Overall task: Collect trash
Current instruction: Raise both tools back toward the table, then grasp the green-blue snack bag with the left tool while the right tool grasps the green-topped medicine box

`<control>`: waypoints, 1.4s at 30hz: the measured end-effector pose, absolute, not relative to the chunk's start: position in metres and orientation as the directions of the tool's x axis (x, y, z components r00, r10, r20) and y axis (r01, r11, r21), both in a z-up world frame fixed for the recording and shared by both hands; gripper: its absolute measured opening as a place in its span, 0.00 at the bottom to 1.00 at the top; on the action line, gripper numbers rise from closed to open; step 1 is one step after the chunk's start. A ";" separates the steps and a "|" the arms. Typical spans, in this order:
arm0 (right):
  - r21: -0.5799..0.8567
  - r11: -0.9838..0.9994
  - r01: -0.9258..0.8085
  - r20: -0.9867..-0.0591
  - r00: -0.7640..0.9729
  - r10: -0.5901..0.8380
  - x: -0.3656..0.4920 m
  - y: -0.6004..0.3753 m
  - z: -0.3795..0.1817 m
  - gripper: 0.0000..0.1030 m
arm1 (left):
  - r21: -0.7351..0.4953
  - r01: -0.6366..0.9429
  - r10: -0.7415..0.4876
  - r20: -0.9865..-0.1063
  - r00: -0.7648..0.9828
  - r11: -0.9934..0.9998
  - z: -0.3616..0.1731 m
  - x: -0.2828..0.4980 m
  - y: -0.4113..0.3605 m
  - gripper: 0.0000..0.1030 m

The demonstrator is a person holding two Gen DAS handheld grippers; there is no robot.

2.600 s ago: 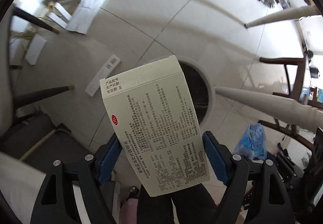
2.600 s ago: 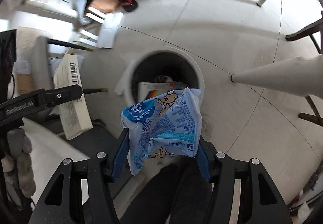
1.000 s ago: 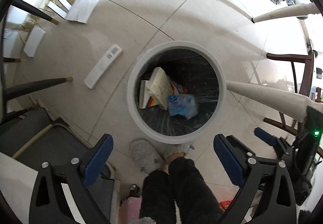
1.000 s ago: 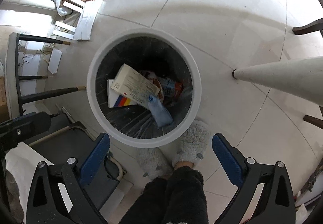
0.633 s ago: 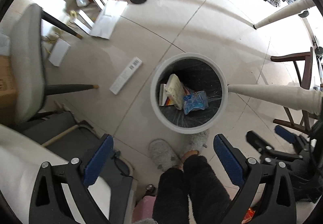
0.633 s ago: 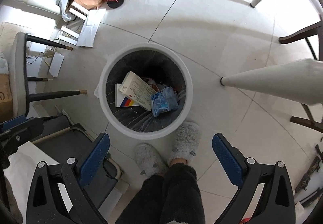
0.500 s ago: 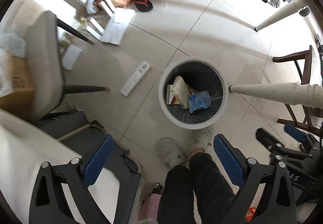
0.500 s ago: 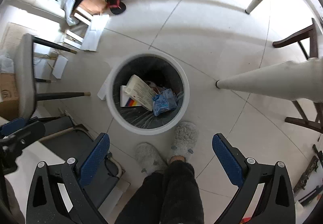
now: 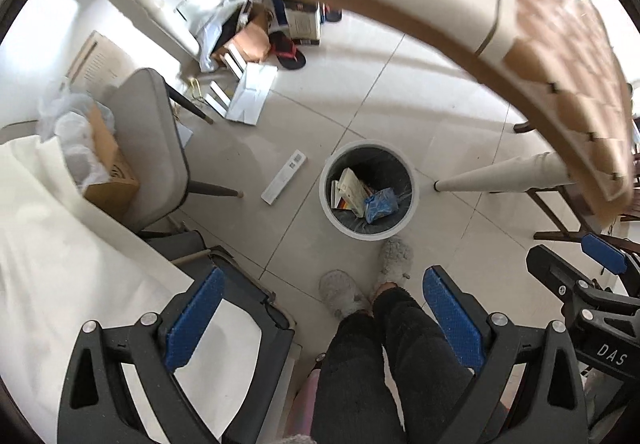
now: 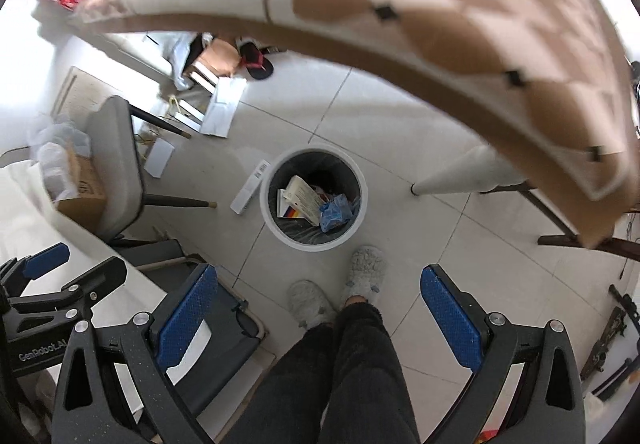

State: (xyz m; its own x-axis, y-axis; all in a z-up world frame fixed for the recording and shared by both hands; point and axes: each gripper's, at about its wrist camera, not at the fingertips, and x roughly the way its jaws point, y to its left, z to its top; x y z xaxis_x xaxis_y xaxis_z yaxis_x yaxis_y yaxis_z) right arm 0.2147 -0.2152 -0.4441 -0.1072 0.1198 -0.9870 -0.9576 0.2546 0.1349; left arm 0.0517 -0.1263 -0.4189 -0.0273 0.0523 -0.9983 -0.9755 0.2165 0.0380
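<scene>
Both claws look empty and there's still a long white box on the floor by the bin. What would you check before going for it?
1. Left gripper open and empty: ok.
2. Right gripper open and empty: ok.
3. Cream carton and blue packet inside the trash bin: ok.
4. Long white box lies flat on the floor, apart from the bin: ok.
5. Way down clear of the table edge overhead: cannot tell.
6. Slippered feet stand away from the box: ok.

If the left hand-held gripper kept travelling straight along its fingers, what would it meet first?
Probably the tiled floor just left of the trash bin, near the slippers; nothing shows between its open fingers, though depth is uncertain.
</scene>
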 end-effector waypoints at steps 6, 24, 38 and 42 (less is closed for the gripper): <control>0.183 0.244 -0.952 -0.976 -0.146 0.162 0.215 -0.224 -0.377 0.99 | 0.040 -0.977 0.126 -0.992 -0.014 0.209 -0.362 0.056 -0.130 0.99; 0.247 0.467 -0.849 -0.923 -0.059 0.381 0.428 -0.076 -0.252 1.00 | 0.080 -0.979 0.404 -0.915 0.004 0.189 -0.239 0.203 0.062 1.00; -0.078 0.056 -0.995 -0.996 0.075 -0.050 0.605 0.231 -0.286 1.00 | 0.173 -0.984 0.350 -0.926 -0.145 0.049 -0.288 0.347 0.254 1.00; -0.040 0.036 -0.999 -0.978 0.032 -0.205 0.627 0.268 -0.350 1.00 | 0.208 -0.978 0.268 -0.943 -0.199 0.004 -0.317 0.357 0.280 1.00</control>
